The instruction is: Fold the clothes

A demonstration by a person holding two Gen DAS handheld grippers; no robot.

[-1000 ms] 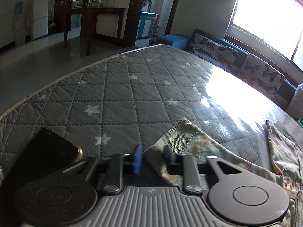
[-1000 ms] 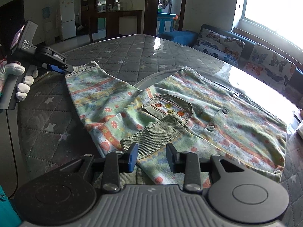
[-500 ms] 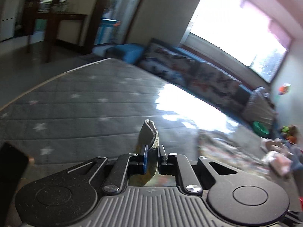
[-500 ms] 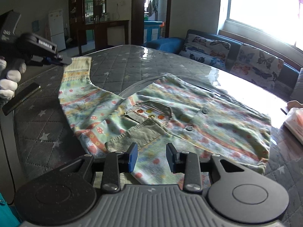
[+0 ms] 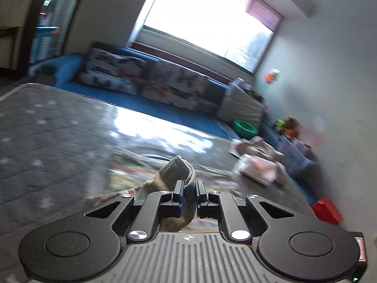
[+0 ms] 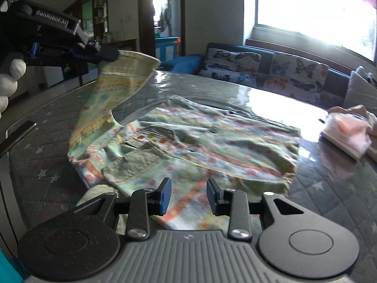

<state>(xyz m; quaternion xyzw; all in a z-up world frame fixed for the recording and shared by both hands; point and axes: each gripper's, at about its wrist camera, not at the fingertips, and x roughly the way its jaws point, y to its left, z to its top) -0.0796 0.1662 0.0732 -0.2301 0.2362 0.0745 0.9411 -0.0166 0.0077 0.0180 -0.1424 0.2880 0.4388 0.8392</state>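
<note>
A small green shirt (image 6: 212,136) with striped mushroom print lies spread on the grey quilted star table (image 6: 47,172). Its left sleeve (image 6: 110,94) is lifted off the table, hanging from my left gripper (image 6: 103,53), which is shut on the ribbed cuff. In the left wrist view the cuff (image 5: 176,167) sticks up in a loop between the pinched pads of the left gripper (image 5: 189,193). My right gripper (image 6: 188,198) hovers over the shirt's near edge beside the ribbed collar (image 6: 132,165), jaws apart with nothing pinched.
A dark phone (image 6: 18,134) lies at the table's left edge. Folded pink clothes (image 6: 346,134) sit at the right. Behind the table runs a blue sofa with butterfly cushions (image 6: 271,68). A red box (image 5: 326,212) and green bowl (image 5: 245,127) are to the far right.
My left gripper closed on the sleeve cuff, lifted it off the table and swung toward the shirt's body. My right gripper drifted a little over the shirt, still open.
</note>
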